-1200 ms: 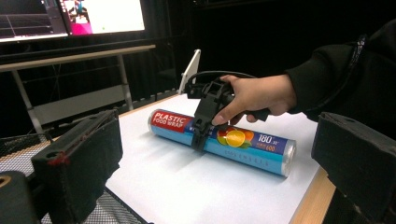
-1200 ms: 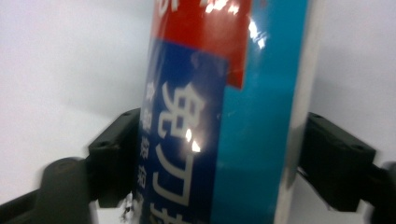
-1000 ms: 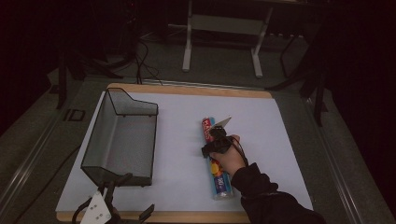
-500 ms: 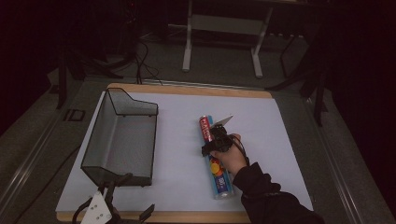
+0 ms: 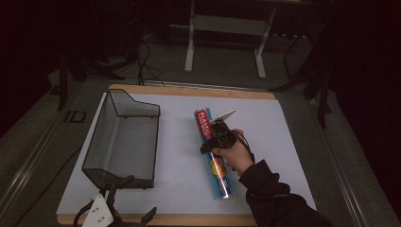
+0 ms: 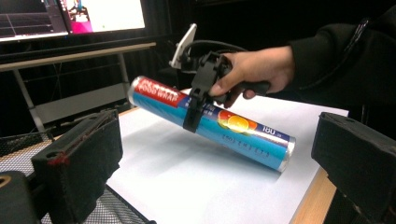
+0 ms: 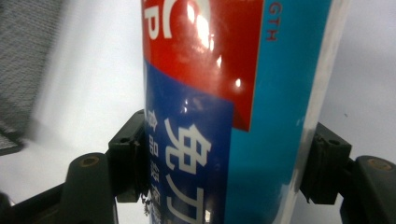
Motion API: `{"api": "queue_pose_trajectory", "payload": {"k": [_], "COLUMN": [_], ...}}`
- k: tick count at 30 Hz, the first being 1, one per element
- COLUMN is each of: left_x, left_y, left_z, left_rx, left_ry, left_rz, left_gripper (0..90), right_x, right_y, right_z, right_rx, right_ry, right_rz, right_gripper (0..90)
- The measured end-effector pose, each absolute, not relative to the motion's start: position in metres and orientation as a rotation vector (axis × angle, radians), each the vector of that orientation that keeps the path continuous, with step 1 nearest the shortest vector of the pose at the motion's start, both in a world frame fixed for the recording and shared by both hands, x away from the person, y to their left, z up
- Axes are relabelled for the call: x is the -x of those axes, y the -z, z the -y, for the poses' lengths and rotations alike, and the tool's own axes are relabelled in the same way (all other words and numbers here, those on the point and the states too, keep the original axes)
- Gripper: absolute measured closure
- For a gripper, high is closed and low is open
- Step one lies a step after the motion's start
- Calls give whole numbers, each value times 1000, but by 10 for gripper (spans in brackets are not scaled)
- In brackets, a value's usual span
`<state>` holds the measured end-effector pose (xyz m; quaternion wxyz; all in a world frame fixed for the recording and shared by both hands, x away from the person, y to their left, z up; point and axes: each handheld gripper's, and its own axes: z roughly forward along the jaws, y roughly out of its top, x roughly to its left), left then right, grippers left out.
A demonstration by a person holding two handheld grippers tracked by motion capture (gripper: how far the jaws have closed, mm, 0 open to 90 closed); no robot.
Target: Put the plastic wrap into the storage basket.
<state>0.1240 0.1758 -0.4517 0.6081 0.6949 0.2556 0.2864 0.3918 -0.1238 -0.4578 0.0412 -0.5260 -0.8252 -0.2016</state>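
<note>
The plastic wrap box [image 5: 213,152] was pinched between the jaws of the right gripper [image 5: 216,136], far end tipped up off the white table [image 5: 179,156], it seemed. The left gripper [image 5: 124,201] was spread wide near the mesh basket [image 5: 123,137].

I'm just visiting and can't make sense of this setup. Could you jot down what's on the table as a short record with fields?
Surface: white sheet on a wooden-edged table
Held item: plastic wrap box, blue and red, far end tilted up off the sheet
Right tool: in the person's right hand, jaws closed on either side of the box
Left tool: near table edge, jaws apart, holding nothing
Container: black mesh basket, left of the box, empty
</note>
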Motion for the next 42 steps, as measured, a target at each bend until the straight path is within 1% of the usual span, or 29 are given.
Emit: {"api": "queue_pose_trajectory", "payload": {"k": [4,8,9,13,15,20,30,42], "left_x": [-124,-124,-124,-124,-124,-124,-124,-123], "left_y": [452,452,452,452,452,452,452,451], "left_z": [-176,-176,-176,-175,-176,-175,-176,-177], "left_rx": [-1606,-1606,-1606,-1607,-1606,-1606,-1607,-1601], "left_ry": [-659,-661,-663,-662,-662,-660,-665,-665], "left_rz": [-591,-591,-590,-591,-590,-590,-589,-591], "left_gripper": [25,25,25,25,25,25,25,25], "right_x": [-387,-385,-383,-381,-380,-377,-380,-388], "right_y": [441,434,419,407,397,382,360,325], "right_z": [121,119,117,116,115,111,98,64], "right_rx": [1562,1544,1505,1481,1448,1418,1392,1366], "right_ry": [679,719,798,886,987,1080,1160,1260], "right_rz": [2537,2551,2585,2588,2569,2580,2557,2529], "right_gripper": [315,316,316,316,316,317,317,317]}}
